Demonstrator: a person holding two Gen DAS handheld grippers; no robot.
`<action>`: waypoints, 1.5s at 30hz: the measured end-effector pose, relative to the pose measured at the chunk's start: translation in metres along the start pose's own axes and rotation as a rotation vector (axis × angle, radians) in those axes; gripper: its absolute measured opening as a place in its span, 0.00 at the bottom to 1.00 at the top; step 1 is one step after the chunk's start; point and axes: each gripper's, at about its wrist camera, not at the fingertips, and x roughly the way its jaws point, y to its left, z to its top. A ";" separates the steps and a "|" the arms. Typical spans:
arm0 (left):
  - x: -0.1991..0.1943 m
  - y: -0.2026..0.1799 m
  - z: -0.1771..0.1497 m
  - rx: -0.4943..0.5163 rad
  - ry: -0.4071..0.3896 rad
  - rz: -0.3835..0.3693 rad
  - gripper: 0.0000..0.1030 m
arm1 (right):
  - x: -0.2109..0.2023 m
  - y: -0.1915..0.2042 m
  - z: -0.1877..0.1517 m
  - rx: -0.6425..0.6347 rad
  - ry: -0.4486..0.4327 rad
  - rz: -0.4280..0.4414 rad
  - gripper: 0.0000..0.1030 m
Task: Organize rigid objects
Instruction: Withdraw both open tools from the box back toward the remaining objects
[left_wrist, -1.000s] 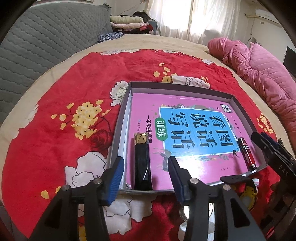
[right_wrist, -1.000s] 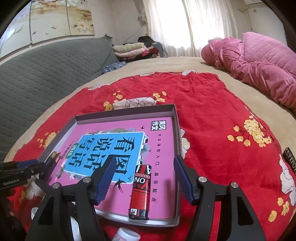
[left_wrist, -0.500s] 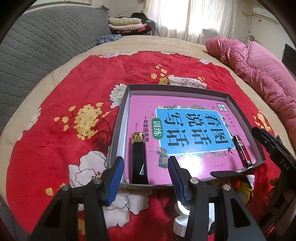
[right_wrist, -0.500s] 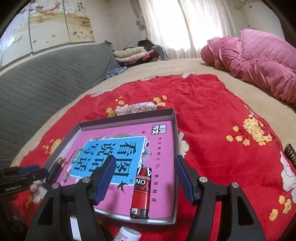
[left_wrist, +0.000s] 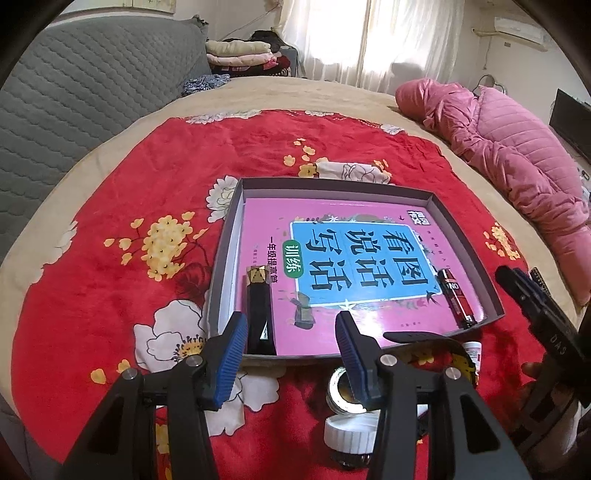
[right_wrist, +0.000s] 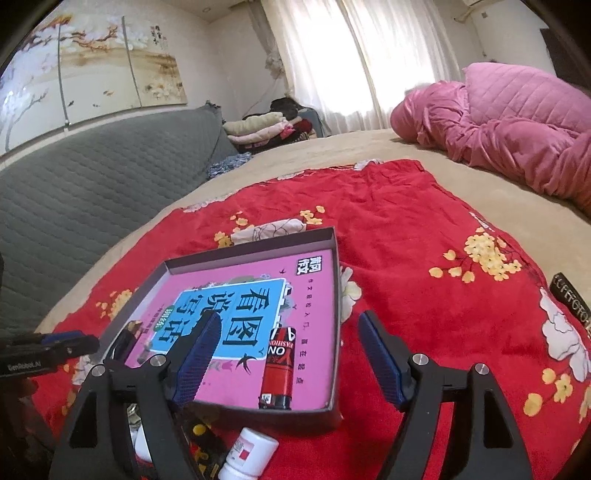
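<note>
A shallow grey box (left_wrist: 458, 229) lies on the red floral blanket, holding a pink book (left_wrist: 332, 229). A black stick with a gold cap (left_wrist: 260, 306) lies on the book's left side and a red lighter (left_wrist: 456, 297) on its right. My left gripper (left_wrist: 290, 349) is open and empty, just short of the box's near edge. My right gripper (right_wrist: 291, 360) is open and empty, above the near end of the red lighter (right_wrist: 279, 369); the box (right_wrist: 334, 295) lies in front of it.
Near the box's front edge lie an open glass jar (left_wrist: 341, 391), a white lid (left_wrist: 351, 435), a small white bottle (right_wrist: 247, 458) and a yellow-black item (right_wrist: 201, 441). A pink quilted jacket (left_wrist: 498, 147) lies far right. A grey headboard (left_wrist: 74, 110) stands at the left.
Both grippers have drawn back and risen from the box, so more of the bed shows. Both stay open. The stick and lighter lie still.
</note>
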 end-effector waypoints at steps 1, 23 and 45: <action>-0.002 0.001 0.000 -0.002 -0.003 -0.004 0.48 | -0.001 0.001 -0.001 0.001 0.005 0.003 0.75; -0.023 0.001 -0.007 0.012 -0.031 -0.034 0.56 | -0.038 0.006 -0.011 0.054 0.005 0.047 0.76; -0.040 0.011 -0.031 -0.009 -0.025 -0.041 0.59 | -0.063 0.029 -0.022 -0.002 0.034 0.034 0.76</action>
